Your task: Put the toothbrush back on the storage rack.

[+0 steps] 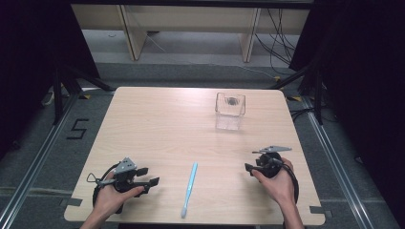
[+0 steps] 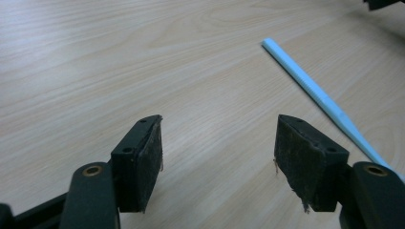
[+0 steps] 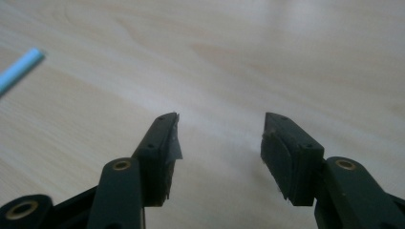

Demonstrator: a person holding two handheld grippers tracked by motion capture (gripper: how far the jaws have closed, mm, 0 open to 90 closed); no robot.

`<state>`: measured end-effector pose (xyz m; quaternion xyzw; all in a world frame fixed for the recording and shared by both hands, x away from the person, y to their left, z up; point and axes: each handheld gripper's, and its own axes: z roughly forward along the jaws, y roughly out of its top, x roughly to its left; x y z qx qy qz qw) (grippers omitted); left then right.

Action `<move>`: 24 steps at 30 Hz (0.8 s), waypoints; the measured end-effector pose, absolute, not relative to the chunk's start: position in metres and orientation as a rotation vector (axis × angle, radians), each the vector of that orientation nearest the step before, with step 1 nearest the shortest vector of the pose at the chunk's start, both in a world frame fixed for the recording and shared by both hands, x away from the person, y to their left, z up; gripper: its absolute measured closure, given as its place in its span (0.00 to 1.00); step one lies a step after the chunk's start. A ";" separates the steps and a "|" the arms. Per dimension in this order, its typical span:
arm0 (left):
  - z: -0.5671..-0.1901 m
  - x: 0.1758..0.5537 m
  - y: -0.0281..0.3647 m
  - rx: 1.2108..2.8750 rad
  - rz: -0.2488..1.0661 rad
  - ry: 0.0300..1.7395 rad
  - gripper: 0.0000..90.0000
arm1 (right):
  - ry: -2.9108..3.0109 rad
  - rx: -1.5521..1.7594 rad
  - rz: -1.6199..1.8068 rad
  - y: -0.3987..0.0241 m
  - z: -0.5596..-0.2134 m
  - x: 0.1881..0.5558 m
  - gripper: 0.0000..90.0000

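Both the left gripper [image 2: 217,157] and right gripper [image 3: 220,152] rest spread and empty; the thin blue toothbrush [image 1: 189,188], flat on the tabletop [image 1: 157,124], may slip from a pinch.

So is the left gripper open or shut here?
Open: the left gripper shows a wide gap between its jaws with bare wooden table between them, nothing held.
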<state>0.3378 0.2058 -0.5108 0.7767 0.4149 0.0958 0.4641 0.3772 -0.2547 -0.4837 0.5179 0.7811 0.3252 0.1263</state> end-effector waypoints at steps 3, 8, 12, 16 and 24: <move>-0.510 0.339 0.203 1.922 0.232 1.012 0.36 | 2.281 1.511 0.910 -0.252 -0.495 0.372 0.48; -0.506 0.344 0.195 1.941 0.211 1.000 0.37 | 2.296 1.485 0.866 -0.246 -0.493 0.372 0.45; -0.504 0.346 0.188 1.949 0.201 0.983 0.37 | 2.316 1.472 0.848 -0.241 -0.491 0.372 0.44; -0.499 0.350 0.179 1.961 0.184 0.962 0.37 | 2.341 1.439 0.838 -0.237 -0.489 0.373 0.44; -0.492 0.359 0.158 2.037 0.154 0.918 0.39 | 2.365 1.443 0.796 -0.232 -0.487 0.372 0.43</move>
